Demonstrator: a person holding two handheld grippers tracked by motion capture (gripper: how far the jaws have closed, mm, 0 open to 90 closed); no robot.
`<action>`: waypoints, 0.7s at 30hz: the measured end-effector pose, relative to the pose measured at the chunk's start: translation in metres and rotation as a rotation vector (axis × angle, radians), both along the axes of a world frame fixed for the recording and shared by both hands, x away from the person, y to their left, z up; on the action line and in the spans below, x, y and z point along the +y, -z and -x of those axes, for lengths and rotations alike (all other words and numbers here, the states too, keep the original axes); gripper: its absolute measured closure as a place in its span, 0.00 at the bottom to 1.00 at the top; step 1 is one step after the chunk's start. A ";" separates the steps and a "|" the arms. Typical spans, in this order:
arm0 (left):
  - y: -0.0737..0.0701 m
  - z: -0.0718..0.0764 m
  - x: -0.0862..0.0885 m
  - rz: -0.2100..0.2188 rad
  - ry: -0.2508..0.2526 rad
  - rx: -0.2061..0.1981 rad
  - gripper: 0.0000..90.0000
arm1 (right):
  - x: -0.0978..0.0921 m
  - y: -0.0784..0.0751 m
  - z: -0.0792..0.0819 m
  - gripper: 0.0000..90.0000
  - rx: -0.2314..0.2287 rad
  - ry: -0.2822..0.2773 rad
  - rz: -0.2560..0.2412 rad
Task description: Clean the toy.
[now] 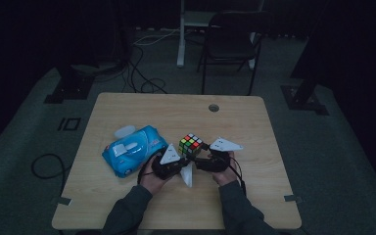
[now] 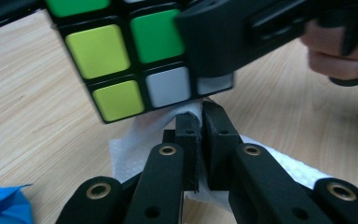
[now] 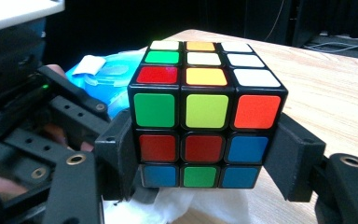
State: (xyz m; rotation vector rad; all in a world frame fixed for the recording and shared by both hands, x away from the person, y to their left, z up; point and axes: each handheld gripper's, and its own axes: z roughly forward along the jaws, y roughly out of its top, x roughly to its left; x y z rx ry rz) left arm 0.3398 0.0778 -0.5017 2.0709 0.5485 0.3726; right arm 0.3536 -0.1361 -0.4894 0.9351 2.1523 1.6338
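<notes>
My left gripper (image 2: 200, 122): fingers pinched on white paper tissue (image 2: 135, 144) under cube. My right gripper (image 3: 205, 154): fingers clamp multicoloured plastic puzzle cube (image 3: 206, 116), mid-surface, blue wipes pack (image 1: 134, 149) at 9 o'clock. Risk: wiping push twists cube loose, tissue tears.

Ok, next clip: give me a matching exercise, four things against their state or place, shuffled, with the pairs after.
Things:
1. Multicoloured plastic puzzle cube
2. White paper tissue
3. Blue plastic wipes pack
4. Light wooden table

States or places:
A. Lying left of the cube, untouched
B. Pinched between the shut fingers of the left gripper
C. Carrying everything
D. Clamped on two sides by the right gripper

Pairs: 1-D, 2-B, 3-A, 4-C
</notes>
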 end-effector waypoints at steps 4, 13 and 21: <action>-0.001 0.000 0.000 -0.005 0.008 0.000 0.96 | -0.001 0.001 -0.002 0.38 0.001 0.008 0.002; -0.001 -0.003 0.006 0.011 -0.014 0.002 0.96 | -0.004 0.002 -0.003 0.38 -0.001 0.017 0.019; 0.000 -0.013 0.018 0.029 -0.076 0.007 0.96 | -0.008 0.002 -0.002 0.38 -0.003 0.023 0.024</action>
